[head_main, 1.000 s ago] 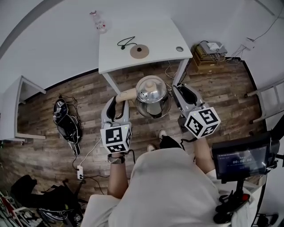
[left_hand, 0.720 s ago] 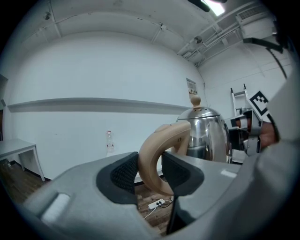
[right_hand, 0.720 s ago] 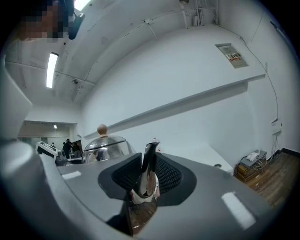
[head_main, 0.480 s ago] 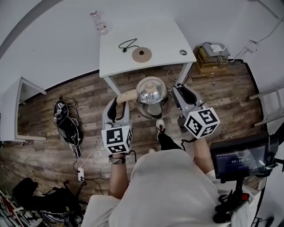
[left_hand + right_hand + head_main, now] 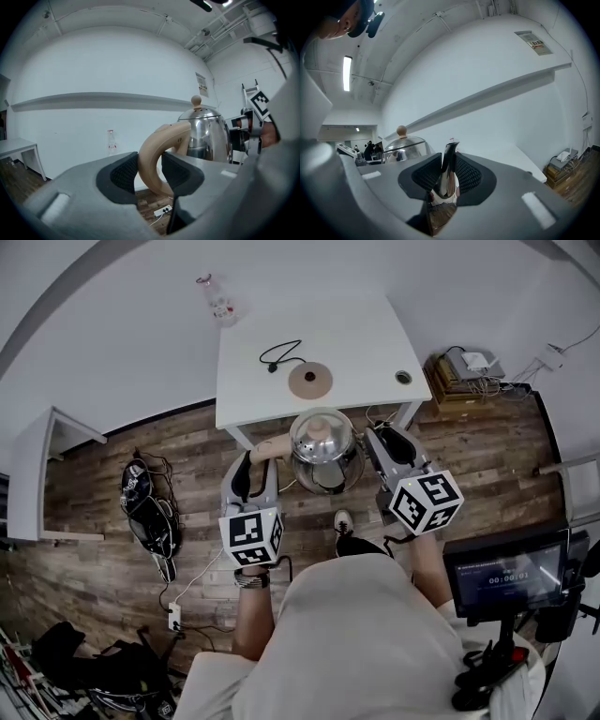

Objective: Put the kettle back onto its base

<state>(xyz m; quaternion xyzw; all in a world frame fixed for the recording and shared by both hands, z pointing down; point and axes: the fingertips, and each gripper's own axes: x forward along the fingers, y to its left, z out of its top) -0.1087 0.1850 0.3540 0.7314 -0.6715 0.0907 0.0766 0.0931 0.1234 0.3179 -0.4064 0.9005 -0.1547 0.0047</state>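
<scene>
Holding kettle (image 5: 322, 448) aloft, short of desk (image 5: 356, 334): left gripper (image 5: 253, 456) fingers (image 5: 117, 176) clamp handle (image 5: 157, 154), right gripper (image 5: 377, 437) fingers (image 5: 426, 176) clamp spout (image 5: 447, 173). Base (image 5: 310, 381) unoccupied; placement remains.

Shiny steel kettle (image 5: 323, 448) upright in the air, short of its round base (image 5: 310, 380) on the table (image 5: 356, 334)

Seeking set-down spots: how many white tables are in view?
2: the table ahead, bearing the base; the side table at the head view's left edge. Others may be hidden.
</scene>
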